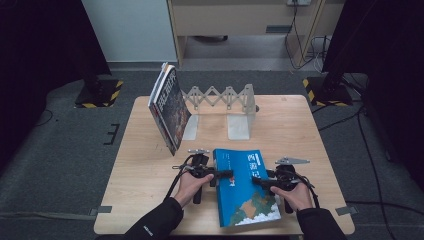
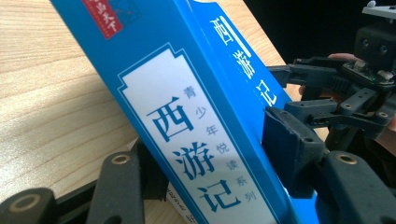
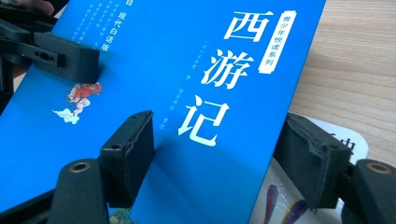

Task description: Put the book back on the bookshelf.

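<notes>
roughly, blue book (image 1: 245,187) spine left, lengthwise toward bookend.

sleeves (image 1: 155,222): black | tongs (image 1: 226,174): black, brass rivets, blk cables

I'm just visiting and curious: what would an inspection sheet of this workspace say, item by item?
Surface: light wooden table, bare around the books.
Job's things: blue book at the near edge, cover up, gripped from both sides.
Clutter: second book leaning upright at the left end of a folding metal book rack at the back.
Grippers: left gripper closed on the blue book's spine edge, one of its fingers on the cover; right gripper closed on the opposite edge.
Cables: one trails from each gripper; more lie on the floor behind the table.
Surroundings: grey carpet, dark curtains at both sides, stand bases with yellow-black tape.
</notes>
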The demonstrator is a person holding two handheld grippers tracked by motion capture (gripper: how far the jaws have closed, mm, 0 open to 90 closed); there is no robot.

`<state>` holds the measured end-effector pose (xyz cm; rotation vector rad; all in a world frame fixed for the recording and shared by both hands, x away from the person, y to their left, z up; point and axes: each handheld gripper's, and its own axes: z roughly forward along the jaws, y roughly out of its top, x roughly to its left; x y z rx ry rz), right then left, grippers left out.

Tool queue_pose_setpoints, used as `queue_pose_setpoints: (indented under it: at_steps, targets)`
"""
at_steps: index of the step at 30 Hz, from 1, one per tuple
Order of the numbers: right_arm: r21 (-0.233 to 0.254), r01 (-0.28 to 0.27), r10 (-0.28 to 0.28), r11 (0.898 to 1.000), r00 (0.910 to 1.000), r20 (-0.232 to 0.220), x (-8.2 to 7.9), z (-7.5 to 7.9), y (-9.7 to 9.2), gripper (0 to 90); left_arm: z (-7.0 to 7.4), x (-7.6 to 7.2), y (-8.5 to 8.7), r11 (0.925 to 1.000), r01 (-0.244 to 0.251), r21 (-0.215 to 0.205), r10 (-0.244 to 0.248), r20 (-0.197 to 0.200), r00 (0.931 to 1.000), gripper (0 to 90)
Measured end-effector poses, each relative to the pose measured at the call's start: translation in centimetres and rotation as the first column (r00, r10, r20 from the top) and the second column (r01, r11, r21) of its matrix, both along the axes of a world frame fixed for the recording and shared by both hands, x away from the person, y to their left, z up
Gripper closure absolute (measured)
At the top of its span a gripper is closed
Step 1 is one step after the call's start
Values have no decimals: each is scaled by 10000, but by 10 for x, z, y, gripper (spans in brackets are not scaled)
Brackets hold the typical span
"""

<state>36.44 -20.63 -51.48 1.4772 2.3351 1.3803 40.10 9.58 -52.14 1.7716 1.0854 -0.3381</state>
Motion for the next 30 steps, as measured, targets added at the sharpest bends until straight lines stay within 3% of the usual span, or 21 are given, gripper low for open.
queue_pose_setpoints:
  at_steps: [4,15,22,30]
  targets:
    - [-17,-53,53,10000,9999,91,1,0,0,308,-3,2,-7,9998,103,167,-104,23,9999,409]
    - [308,114,-114,9995,9999,-5,1,-3,-2,292,0,1,-6,9999,77,-108,-77,-4,10000,462]
    - [456,20,-13,9990,9999,-143,2,-2,-2,289,8,-2,-8,9999,128,-83,-126,257,9996,483]
    - [732,-114,92,9973,9995,304,3,1,0,288,24,-1,-2,9996,265,-65,-263,400,9989,520]
